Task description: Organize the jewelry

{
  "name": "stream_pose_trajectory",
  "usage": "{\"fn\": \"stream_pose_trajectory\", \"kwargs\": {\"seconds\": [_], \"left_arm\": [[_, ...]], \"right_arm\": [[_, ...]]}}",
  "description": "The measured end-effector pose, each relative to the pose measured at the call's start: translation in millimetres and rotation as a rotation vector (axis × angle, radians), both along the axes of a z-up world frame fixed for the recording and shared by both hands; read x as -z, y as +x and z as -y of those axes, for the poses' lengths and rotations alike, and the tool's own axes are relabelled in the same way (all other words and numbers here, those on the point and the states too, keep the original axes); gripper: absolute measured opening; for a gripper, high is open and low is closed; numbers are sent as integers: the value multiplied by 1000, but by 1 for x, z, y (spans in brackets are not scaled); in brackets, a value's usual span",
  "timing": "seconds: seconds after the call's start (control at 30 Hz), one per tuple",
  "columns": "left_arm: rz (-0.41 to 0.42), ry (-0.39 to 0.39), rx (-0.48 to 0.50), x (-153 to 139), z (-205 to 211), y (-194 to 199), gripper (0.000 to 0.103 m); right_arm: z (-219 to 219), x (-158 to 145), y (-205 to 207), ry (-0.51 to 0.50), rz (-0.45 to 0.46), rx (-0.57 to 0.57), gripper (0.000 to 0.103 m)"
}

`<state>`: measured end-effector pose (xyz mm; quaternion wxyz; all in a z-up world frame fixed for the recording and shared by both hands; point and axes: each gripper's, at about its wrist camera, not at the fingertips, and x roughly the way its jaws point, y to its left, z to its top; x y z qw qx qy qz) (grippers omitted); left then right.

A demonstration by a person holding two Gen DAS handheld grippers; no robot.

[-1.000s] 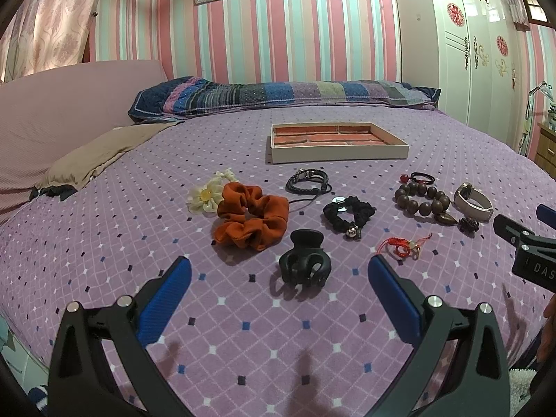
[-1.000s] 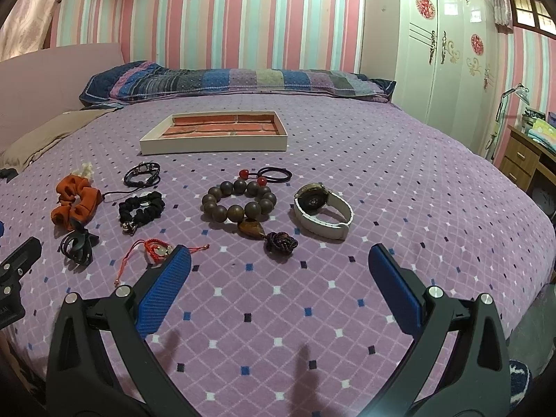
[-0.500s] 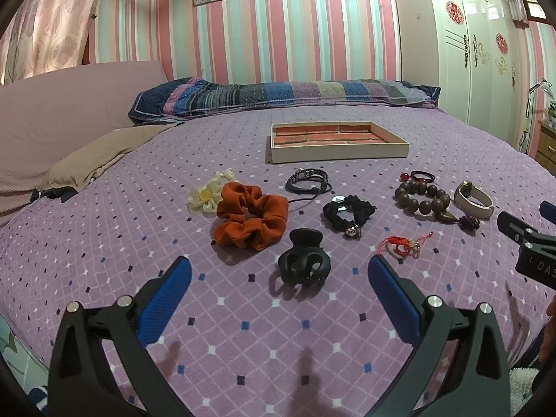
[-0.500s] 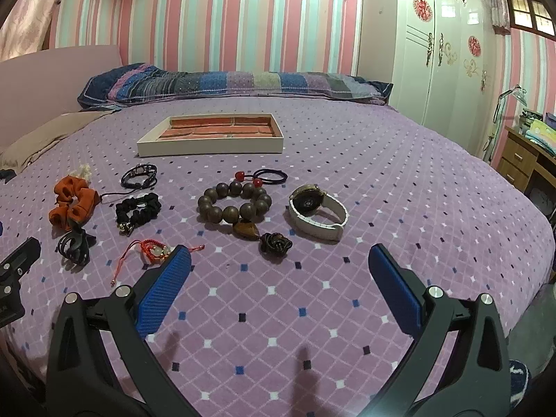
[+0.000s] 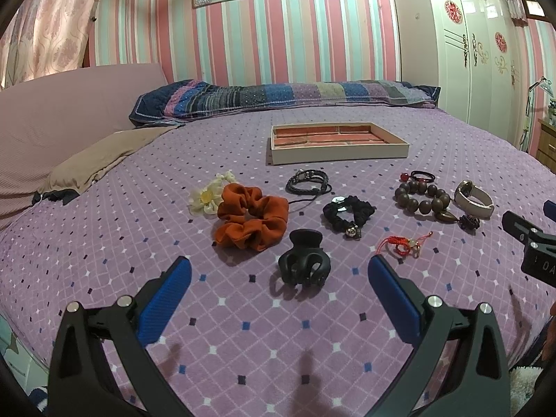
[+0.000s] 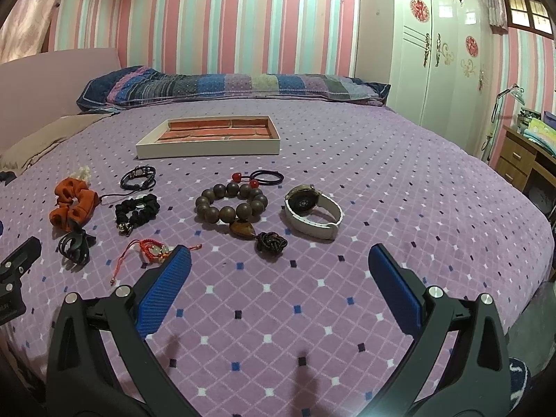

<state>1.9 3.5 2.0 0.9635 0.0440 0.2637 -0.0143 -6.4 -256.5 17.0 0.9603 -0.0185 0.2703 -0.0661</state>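
Jewelry lies on the purple bedspread. In the left wrist view: a black claw clip (image 5: pixel 303 260), an orange scrunchie (image 5: pixel 252 217), a cream flower clip (image 5: pixel 208 196), a black cord bracelet (image 5: pixel 308 182), a black scrunchie (image 5: pixel 347 212), a red charm (image 5: pixel 401 245), a wooden bead bracelet (image 5: pixel 422 198) and a white watch (image 5: pixel 474 198). A cream tray (image 5: pixel 338 153) with a brick-red lining lies beyond them. My left gripper (image 5: pixel 279 276) is open, just short of the claw clip. My right gripper (image 6: pixel 279 266) is open, short of the bead bracelet (image 6: pixel 231 203) and watch (image 6: pixel 312 213).
A striped pillow (image 5: pixel 285 99) and a tan cloth (image 5: pixel 100 154) lie at the bed's far and left sides. A white wardrobe (image 6: pixel 441 52) and a wooden desk (image 6: pixel 524 160) stand to the right. The bed's near edge drops off just below both grippers.
The right gripper has drifted slightly forward and right, so the bracelet and watch sit a little lower-left in its view. The left gripper has hardly moved. Both stay open.
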Motion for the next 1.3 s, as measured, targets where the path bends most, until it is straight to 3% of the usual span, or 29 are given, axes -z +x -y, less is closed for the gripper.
{"fn": "stream_pose_trajectory", "kwargs": {"seconds": [1.3], "left_arm": [[-14,-13,17,7,0,1,99]], "right_arm": [[-5,12,4,-41,-3,-21,99]]}}
